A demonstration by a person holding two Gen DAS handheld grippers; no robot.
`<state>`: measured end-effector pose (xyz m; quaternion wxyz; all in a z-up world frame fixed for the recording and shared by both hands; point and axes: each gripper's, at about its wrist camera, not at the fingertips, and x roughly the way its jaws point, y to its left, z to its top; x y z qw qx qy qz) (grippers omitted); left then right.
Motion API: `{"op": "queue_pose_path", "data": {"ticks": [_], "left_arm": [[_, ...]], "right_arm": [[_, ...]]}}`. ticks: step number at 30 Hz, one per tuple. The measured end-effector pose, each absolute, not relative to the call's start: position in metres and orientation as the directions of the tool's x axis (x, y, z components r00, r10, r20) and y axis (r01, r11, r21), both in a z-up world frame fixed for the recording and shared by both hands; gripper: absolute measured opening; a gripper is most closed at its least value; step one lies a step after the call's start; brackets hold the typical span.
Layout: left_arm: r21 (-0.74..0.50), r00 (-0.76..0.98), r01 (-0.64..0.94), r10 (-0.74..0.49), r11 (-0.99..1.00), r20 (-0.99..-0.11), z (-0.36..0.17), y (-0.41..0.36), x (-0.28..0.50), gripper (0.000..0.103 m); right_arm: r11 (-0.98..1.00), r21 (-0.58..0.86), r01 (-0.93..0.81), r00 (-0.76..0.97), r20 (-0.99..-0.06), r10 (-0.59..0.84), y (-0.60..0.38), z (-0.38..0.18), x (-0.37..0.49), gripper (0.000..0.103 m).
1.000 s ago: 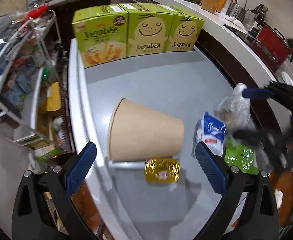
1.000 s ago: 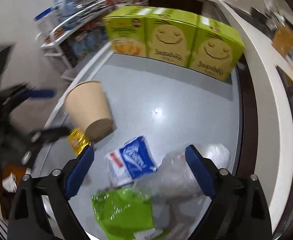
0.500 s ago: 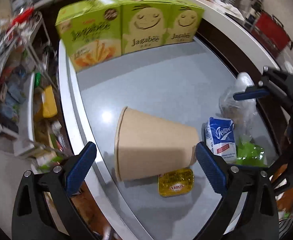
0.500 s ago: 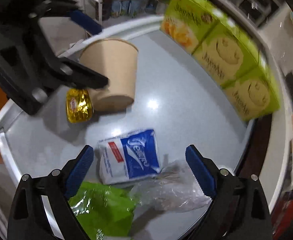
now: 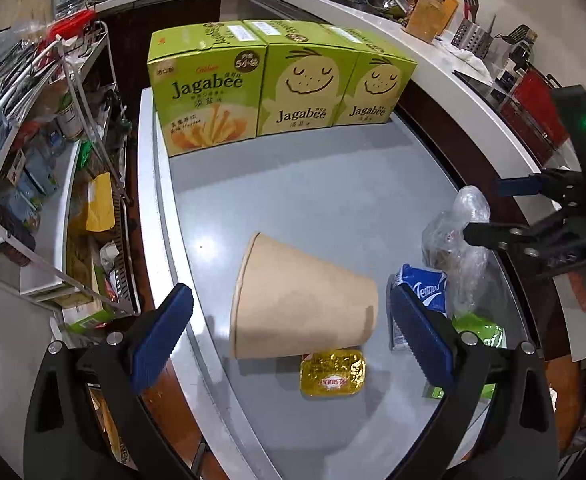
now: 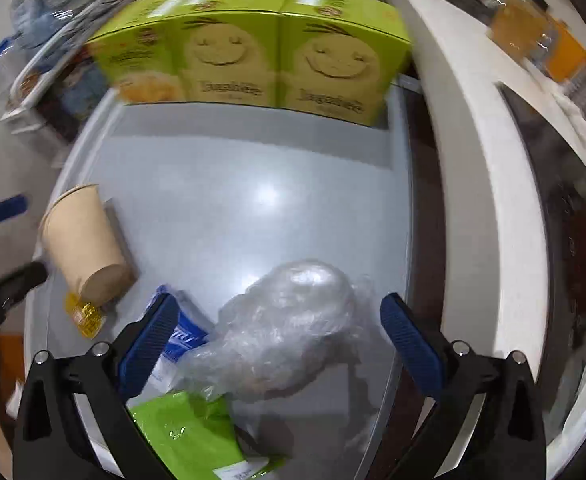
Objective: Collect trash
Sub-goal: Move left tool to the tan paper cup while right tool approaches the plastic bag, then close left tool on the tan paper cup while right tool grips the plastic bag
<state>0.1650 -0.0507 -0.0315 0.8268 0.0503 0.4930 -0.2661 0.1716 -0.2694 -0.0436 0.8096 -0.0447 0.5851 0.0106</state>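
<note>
Grey and glossy, the worktop (image 5: 333, 184) carries three green Jagabee boxes (image 5: 269, 84) in a row along its far edge. Nearer me, by the left edge, a tan paper cup (image 5: 301, 308) lies on its side, and a gold foil packet (image 5: 332, 372) sits just beside its base. Toward the near right corner lie a crumpled clear plastic bag (image 6: 289, 328), a blue and white wrapper (image 5: 423, 292) and a green wrapper (image 6: 193, 432), close together. My left claw (image 5: 291, 336) hangs spread wide above the cup, holding nothing. My right claw (image 6: 279, 344) has just been opening; its jaws stand wide above the plastic bag, not pressing it.
</note>
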Motion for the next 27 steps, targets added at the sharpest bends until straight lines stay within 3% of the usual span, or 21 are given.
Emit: {"op": "queue_pose_path", "data": {"ticks": [2, 4, 7, 12, 19, 23, 27], "left_arm": [[-0.182, 0.37, 0.49, -0.392, 0.852, -0.842, -0.033, -0.052, 0.165, 0.1], [-0.178, 0.368, 0.487, -0.386, 0.855, -0.846, -0.034, -0.053, 0.165, 0.1], [-0.177, 0.371, 0.482, -0.383, 0.858, -0.846, -0.035, -0.051, 0.165, 0.1], [-0.174, 0.379, 0.474, -0.378, 0.863, -0.844, -0.033, -0.047, 0.167, 0.1], [-0.185, 0.38, 0.479, -0.393, 0.858, -0.837, -0.032, -0.046, 0.165, 0.1], [-0.169, 0.372, 0.526, -0.404, 0.833, -0.836, -0.031, -0.058, 0.165, 0.1], [-0.035, 0.377, 0.6, -0.32, 0.8, -0.869, -0.043, -0.079, 0.161, 0.1]], "right_arm": [[0.995, -0.066, -0.075, 0.31, -0.95, -0.04, -0.261, -0.047, 0.167, 0.099], [0.995, 0.033, -0.091, 0.267, -0.962, 0.056, -0.255, -0.053, 0.171, 0.099], [0.992, 0.073, -0.106, 0.243, -0.965, 0.097, -0.243, -0.068, 0.179, 0.099], [0.943, 0.295, -0.156, 0.288, -0.899, 0.329, -0.233, -0.061, 0.181, 0.098], [0.994, 0.086, -0.074, 0.389, -0.915, 0.108, -0.252, -0.027, 0.171, 0.098], [0.983, 0.183, 0.025, 0.311, -0.936, 0.166, -0.259, -0.053, 0.161, 0.098], [0.981, 0.187, 0.052, 0.258, -0.951, 0.168, -0.249, -0.079, 0.159, 0.098]]}}
